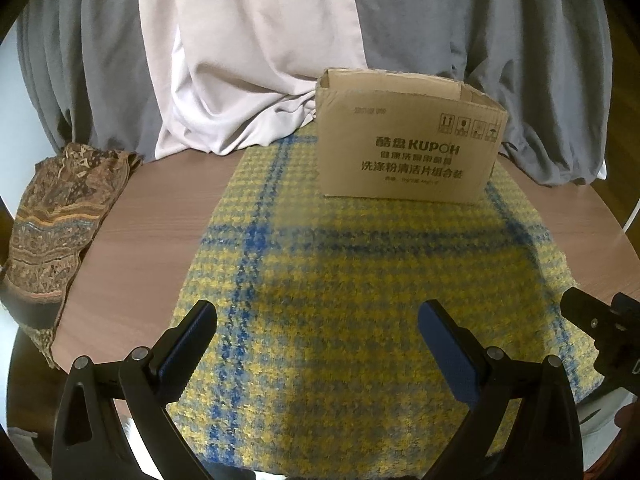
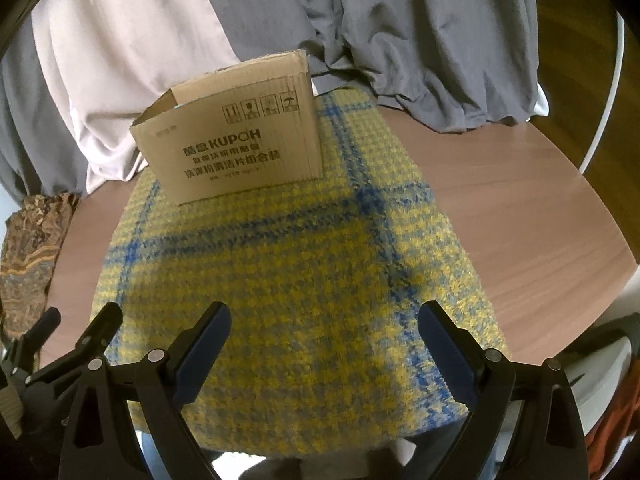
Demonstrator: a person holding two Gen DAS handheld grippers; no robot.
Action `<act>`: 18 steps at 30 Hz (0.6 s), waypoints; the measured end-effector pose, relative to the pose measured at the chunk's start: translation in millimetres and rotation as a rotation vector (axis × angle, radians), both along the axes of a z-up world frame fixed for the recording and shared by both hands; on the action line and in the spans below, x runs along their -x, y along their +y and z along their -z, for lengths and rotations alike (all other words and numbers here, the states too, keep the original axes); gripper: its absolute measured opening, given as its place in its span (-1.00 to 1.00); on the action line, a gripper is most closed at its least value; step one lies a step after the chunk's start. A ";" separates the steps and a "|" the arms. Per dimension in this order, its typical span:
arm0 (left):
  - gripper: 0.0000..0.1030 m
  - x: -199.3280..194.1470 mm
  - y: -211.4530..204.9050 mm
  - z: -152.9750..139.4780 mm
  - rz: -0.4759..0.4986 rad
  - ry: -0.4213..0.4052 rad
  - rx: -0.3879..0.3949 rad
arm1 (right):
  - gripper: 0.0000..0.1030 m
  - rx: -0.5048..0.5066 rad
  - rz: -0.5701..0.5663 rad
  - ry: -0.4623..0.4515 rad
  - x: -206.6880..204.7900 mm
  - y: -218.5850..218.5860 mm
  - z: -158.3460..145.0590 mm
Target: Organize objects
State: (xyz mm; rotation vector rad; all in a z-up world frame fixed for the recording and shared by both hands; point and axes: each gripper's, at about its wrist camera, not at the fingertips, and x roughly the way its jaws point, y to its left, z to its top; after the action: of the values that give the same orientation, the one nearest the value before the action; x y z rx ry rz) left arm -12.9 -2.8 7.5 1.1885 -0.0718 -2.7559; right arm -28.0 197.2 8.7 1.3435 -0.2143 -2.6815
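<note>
Your left claw (image 1: 318, 336) and right claw (image 2: 325, 338) both gape wide, holding nothing, above the plaid cloth (image 1: 360, 280). The box (image 1: 408, 140) stands open on the cloth's far end.

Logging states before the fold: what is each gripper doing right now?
Left gripper: open, holding nothing, above the plaid cloth.
Right gripper: open, holding nothing, above the same cloth.

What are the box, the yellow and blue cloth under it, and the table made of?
The box looks like plain brown corrugated cardboard, matte, with printed black text and raw flap edges. The checked cloth seems a thick woven or knitted wool-like fabric, fuzzy and nubbly. The table looks like wood or wood-grain laminate, smooth with a faint sheen.
</note>
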 end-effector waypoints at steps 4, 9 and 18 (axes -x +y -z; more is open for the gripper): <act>0.99 0.0 -0.9 2.6 -0.008 -0.010 -0.002 | 0.84 -0.005 0.004 -0.003 0.4 0.0 1.7; 0.99 -0.3 -3.0 2.9 -0.013 -0.009 -0.003 | 0.84 -0.002 0.006 -0.005 1.8 0.9 3.1; 0.99 0.3 -3.1 2.9 -0.029 -0.010 0.005 | 0.84 -0.003 0.012 -0.008 3.2 1.0 4.7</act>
State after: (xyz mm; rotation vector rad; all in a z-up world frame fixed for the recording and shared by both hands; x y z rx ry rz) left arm -13.2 -5.9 4.6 1.1925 -0.0619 -2.7240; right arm -31.2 198.3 4.0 1.3578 -0.2202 -2.6883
